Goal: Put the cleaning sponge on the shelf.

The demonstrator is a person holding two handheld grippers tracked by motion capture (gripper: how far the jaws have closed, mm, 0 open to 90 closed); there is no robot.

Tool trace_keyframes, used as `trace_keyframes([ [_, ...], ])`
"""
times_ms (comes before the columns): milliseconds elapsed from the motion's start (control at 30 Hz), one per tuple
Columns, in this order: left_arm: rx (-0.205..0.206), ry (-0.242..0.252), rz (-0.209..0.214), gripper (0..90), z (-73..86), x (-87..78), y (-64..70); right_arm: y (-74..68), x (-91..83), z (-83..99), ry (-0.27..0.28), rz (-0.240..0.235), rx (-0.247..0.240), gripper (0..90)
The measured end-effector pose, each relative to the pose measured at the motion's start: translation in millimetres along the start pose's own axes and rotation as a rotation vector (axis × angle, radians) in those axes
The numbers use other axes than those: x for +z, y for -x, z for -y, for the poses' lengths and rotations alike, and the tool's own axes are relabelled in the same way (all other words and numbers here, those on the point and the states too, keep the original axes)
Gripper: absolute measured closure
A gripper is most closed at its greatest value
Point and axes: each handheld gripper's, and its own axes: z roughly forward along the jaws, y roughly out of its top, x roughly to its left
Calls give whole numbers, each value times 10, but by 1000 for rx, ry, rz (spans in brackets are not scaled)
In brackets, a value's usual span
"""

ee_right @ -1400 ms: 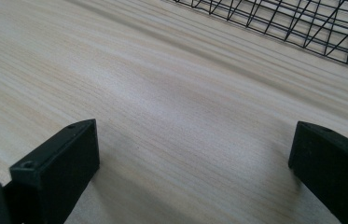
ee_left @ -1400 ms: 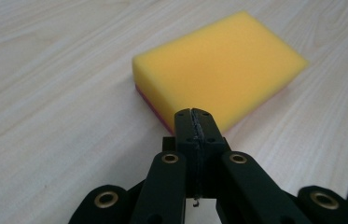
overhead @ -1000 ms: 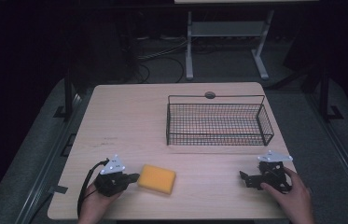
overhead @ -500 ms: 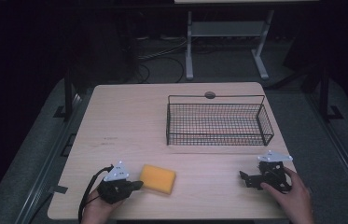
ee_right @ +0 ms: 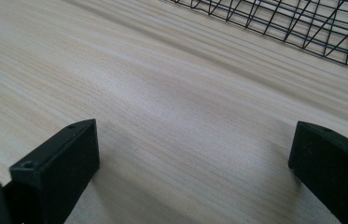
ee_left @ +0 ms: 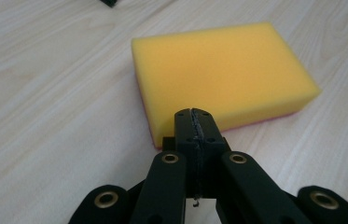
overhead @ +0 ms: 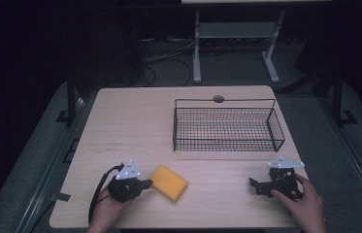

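A yellow sponge (overhead: 169, 182) with a thin pink underside lies flat on the wooden table (overhead: 135, 121), near the front left. My left gripper (overhead: 145, 184) rests just left of it, jaws pressed together with nothing between them. In the left gripper view the tips of the left gripper (ee_left: 195, 122) sit right at the near edge of the sponge (ee_left: 218, 74). My right gripper (overhead: 253, 185) sits at the front right, held low over bare wood. In the right gripper view the right gripper (ee_right: 190, 161) has its jaws spread wide and empty.
A black wire basket (overhead: 227, 127) stands at the back right of the table, and its mesh (ee_right: 302, 21) runs along the top of the right gripper view. A round cable hole (overhead: 218, 99) lies behind it. A metal stand (overhead: 237, 34) and cables are on the floor beyond.
The left gripper has slid slightly toward the front edge and its tips now point at the sponge's left end. The right gripper and the sponge have stayed put.
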Motion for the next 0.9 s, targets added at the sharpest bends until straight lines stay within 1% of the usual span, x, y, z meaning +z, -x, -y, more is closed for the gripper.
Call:
trace_keyframes([
  [100,-3,10,-2,898,-32,28,-7,0,0,-1,0,0,0,12],
  [200,2,12,-9,898,-76,50,-28,0,0,-1,0,0,0,11],
  [500,-1,19,-18,898,-159,117,-85,0,0,-1,0,0,0,11],
  [600,-5,25,-22,898,-198,153,-112,0,0,-1,0,0,0,12],
  [767,5,20,-28,898,-265,219,-155,0,1,0,0,0,0,12],
  [867,2,25,-34,898,-307,267,-177,0,0,-1,0,0,0,12],
  [900,8,20,-37,898,-334,294,-195,0,0,-1,0,0,0,12],
])
